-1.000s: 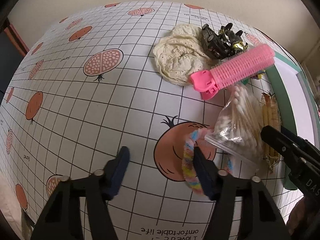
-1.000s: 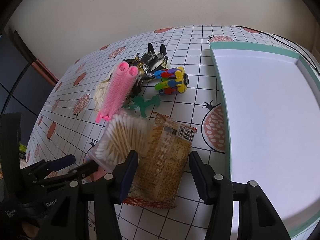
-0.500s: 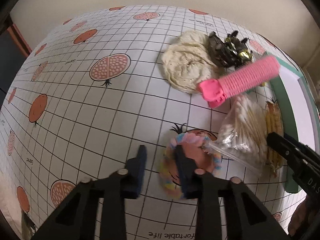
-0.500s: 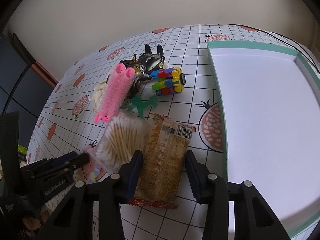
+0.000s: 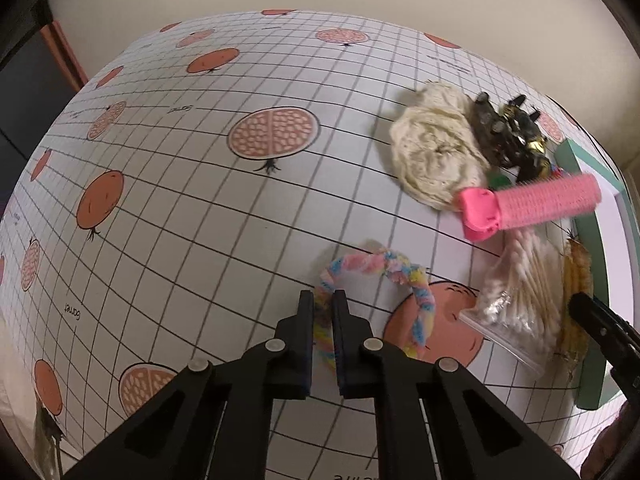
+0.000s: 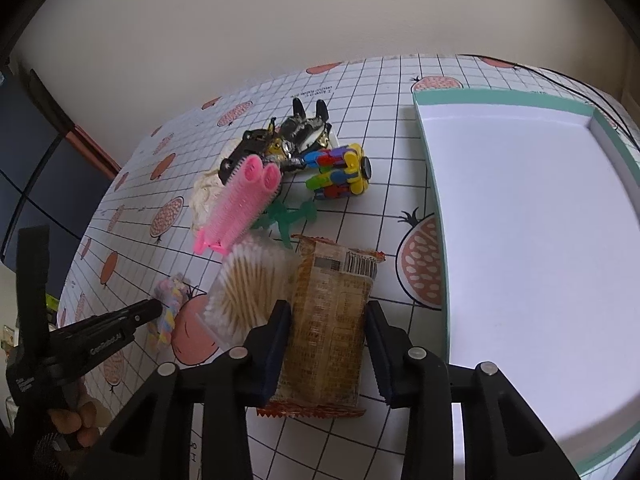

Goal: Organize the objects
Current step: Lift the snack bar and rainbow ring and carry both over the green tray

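So both grabs just closed in: the left gripper (image 5: 319,312) is now pinched on the pastel scrunchie (image 5: 372,268) at lower centre, the right gripper (image 6: 326,328) narrowed around the snack packet (image 6: 326,320), tray (image 6: 432,200) waiting empty at right.

The left tongs (image 5: 323,312) reach forward low over the surface, their jaws drawn nearly together with only a narrow slit between them. The right tongs (image 6: 326,332) also point forward and downward, their jaws set well apart. A hand (image 6: 74,420) grips the left tongs' handle near the surface's near left edge.
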Motion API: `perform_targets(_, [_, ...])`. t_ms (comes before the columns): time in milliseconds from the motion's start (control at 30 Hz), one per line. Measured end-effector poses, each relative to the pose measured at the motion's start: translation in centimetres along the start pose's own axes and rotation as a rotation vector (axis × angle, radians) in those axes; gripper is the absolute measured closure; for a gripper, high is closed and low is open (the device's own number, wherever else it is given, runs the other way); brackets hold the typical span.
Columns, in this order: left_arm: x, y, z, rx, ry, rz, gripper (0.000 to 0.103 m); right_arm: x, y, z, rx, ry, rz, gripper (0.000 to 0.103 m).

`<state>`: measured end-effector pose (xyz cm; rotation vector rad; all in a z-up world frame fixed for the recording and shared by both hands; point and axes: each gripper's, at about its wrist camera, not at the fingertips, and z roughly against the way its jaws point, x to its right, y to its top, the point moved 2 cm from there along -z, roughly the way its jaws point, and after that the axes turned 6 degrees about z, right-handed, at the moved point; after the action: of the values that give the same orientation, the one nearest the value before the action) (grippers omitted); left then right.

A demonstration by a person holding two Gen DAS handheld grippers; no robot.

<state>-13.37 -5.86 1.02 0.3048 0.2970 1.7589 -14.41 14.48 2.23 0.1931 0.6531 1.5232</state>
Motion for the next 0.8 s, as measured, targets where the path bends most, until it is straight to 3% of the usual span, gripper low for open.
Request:
perform_targets(467, [-2.9, 3.0, -0.1, 0.073, 0.012, 0.075, 0.096, 1.3, 1.6, 3.1, 0.126, 0.012, -0.035, 0.064])
perform_targets(800, [1.4, 4.2, 4.2, 0.212, -0.080, 0.033, 0.096, 6.1, 2.2, 5.2, 0.184, -0.054, -0.108, 0.064])
